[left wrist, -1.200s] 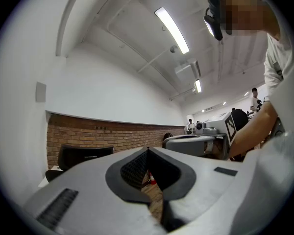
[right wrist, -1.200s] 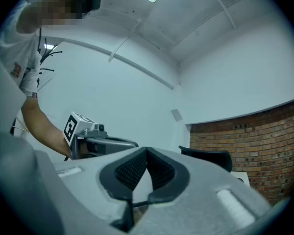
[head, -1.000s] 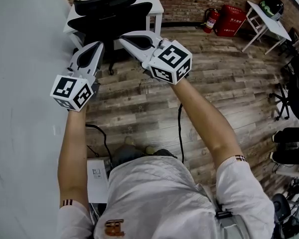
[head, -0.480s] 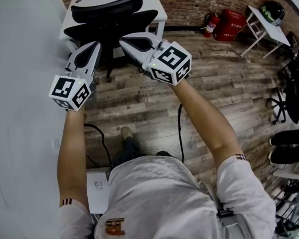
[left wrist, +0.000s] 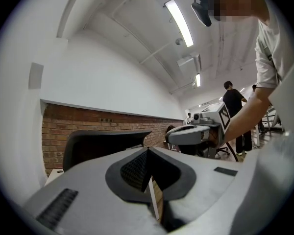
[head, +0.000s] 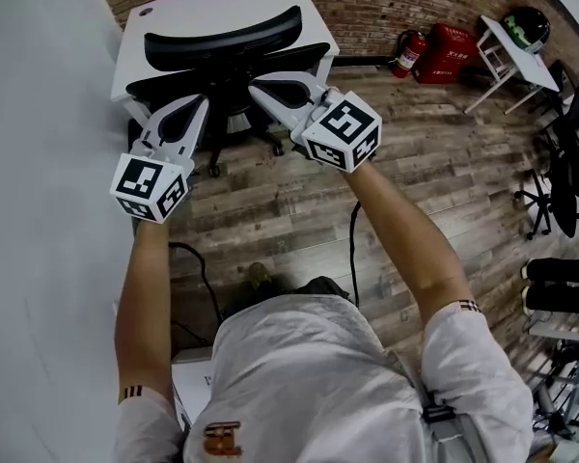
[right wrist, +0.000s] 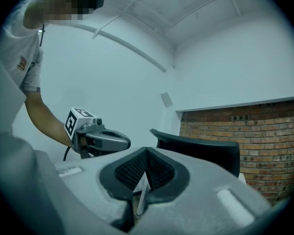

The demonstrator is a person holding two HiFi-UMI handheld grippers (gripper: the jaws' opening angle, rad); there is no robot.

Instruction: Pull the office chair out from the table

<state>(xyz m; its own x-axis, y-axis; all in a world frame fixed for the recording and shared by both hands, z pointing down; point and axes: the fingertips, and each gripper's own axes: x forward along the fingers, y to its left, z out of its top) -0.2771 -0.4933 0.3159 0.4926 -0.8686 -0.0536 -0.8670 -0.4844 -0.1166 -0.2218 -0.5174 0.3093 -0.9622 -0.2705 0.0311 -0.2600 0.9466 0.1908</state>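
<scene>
A black office chair [head: 224, 44] stands tucked against a white table [head: 174, 13] at the top of the head view, its curved backrest toward me. My left gripper [head: 197, 106] is shut and empty, held level just short of the chair's left side. My right gripper [head: 258, 87] is also shut and empty, its tips over the seat's right edge; I cannot tell whether they touch. In the left gripper view the backrest [left wrist: 100, 143] rises beyond the closed jaws, and the right gripper [left wrist: 193, 131] shows alongside. The right gripper view shows the backrest [right wrist: 201, 148] and the left gripper [right wrist: 102, 140].
A white wall [head: 39, 210] runs along the left. A red fire extinguisher [head: 409, 39] and a red box [head: 452, 40] stand by the brick wall. At right are a small white table [head: 513, 44] and more black chairs [head: 569, 162]. A cable [head: 352, 249] lies on the wood floor.
Both grippers have moved forward toward the chair with the person stepping after them. The chair and table now sit closer and larger. Jaws stayed shut.
</scene>
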